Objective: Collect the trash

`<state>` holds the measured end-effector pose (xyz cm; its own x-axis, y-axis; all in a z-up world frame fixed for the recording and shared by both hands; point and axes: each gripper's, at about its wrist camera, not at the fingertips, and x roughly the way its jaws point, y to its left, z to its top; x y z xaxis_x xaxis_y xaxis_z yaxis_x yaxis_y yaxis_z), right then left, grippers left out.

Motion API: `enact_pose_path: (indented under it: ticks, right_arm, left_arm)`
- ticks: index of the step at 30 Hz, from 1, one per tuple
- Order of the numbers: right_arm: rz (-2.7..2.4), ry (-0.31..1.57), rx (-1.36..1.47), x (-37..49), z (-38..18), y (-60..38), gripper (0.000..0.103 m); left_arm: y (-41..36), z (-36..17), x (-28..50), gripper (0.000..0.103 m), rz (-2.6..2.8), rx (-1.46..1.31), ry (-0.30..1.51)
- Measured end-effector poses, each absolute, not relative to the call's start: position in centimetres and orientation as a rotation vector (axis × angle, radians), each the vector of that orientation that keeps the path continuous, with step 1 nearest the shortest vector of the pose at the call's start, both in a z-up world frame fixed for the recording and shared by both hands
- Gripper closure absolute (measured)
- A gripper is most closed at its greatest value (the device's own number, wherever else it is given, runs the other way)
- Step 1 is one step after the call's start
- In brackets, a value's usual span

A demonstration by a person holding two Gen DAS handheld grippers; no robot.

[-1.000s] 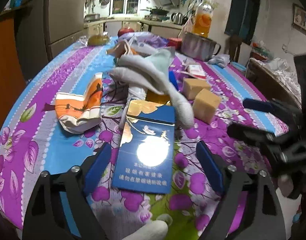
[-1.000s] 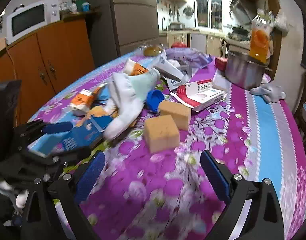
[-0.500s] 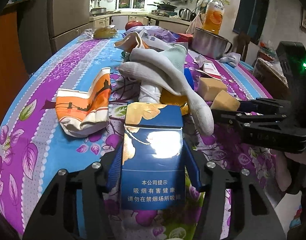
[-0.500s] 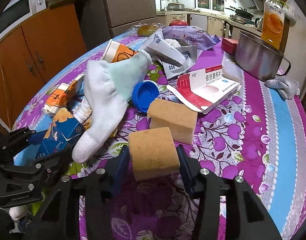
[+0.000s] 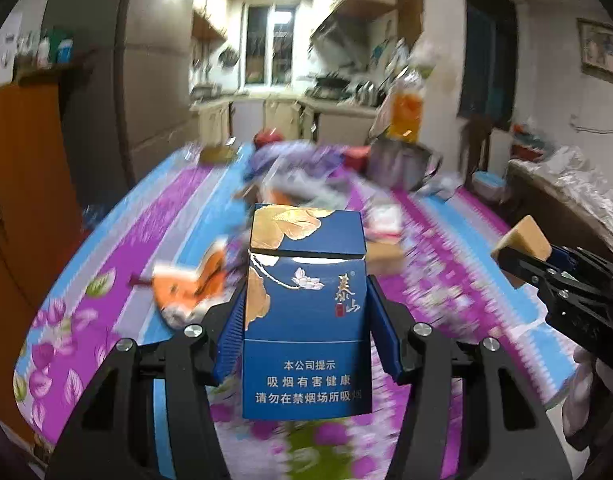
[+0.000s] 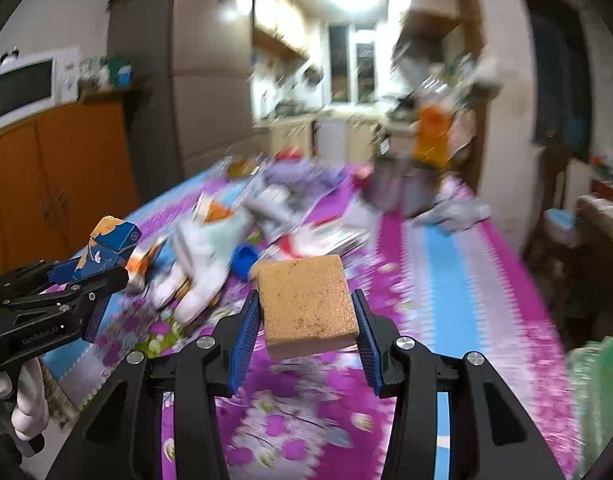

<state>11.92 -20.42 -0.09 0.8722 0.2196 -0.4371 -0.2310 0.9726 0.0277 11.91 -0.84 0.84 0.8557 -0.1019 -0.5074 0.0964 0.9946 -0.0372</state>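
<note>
Both pieces had come up off the tablecloth [image 5: 118, 248] since 0.5 s ago — 2 items collected at once. My left gripper [image 5: 304, 322] was clamped on the blue cigarette pack [image 5: 306, 312], upright between its pads; my right gripper [image 6: 306, 320] pinched the tan sponge block [image 6: 308, 304], clear of the cloth. Sock [image 6: 204, 256] and wrappers remained on the table.

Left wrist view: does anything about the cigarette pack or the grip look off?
Yes. The blue cigarette pack in the left hand-held gripper has its flip lid ajar, a dark gap below it. The pack sits upright between the pads, clear of the table. The background is blurred.
</note>
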Motion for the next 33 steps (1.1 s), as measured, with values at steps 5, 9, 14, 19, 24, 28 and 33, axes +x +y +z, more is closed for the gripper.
enact_pose_path:
  ticks: [5, 9, 14, 19, 24, 28, 33]
  right_arm:
    - [0.101, 0.368, -0.026, 8.5, 2.4, -24.6, 0.057]
    - [0.002, 0.349, -0.014, 6.6, 3.4, -28.7, 0.057]
    - [-0.118, 0.332, 0.009, 4.4, 4.3, -34.2, 0.057]
    - [-0.25, 0.334, 0.03, 3.0, 5.1, -40.4, 0.056]
    - [-0.363, 0.364, 0.047, 1.7, 5.2, -46.4, 0.056]
    - [-0.431, 0.438, 0.069, 1.3, 4.6, -52.1, 0.056]
    - [-0.473, 0.548, 0.121, 2.2, 2.6, -58.1, 0.056]
  left_arm:
    - [-5.1, 2.9, 12.0, 0.05, -0.193, 0.002, 0.483]
    - [-9.3, 3.9, 12.0, 0.05, -0.284, 0.018, 0.462]
    - [-15.2, 4.6, 12.3, 0.05, -0.411, 0.056, 0.446]
    - [-21.5, 5.2, 12.6, 0.05, -0.547, 0.084, 0.442]
    - [-27.5, 5.2, 13.0, 0.049, -0.676, 0.104, 0.477]
    - [-32.1, 4.7, 13.5, 0.049, -0.765, 0.138, 0.518]
    - [-36.6, 3.7, 14.1, 0.049, -0.826, 0.161, 0.596]
